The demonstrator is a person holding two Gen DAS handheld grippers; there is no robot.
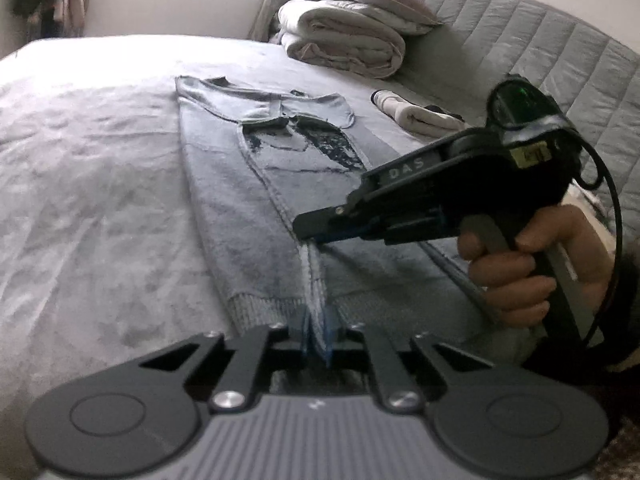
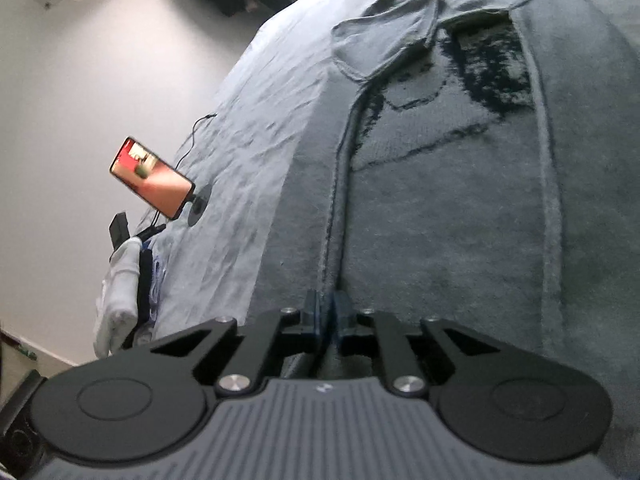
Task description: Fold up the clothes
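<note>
The left gripper [image 1: 318, 334] pinches the grey sweater [image 1: 240, 184] at its hem; the right gripper [image 1: 310, 236] clamps the folded edge just beyond — sleeves already tucked in on the bed [image 1: 92, 152], cross-fold left.

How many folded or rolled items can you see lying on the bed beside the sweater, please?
2: a folded duvet under a pillow by the headboard, and a rolled white garment right of the sweater. Others may be hidden.

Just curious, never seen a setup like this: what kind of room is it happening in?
Most likely a bedroom in a home. A grey sweater lies spread on a wide bed, a rolled duvet and pillow sit against a quilted headboard, and a phone is propped at the bed's edge.
</note>
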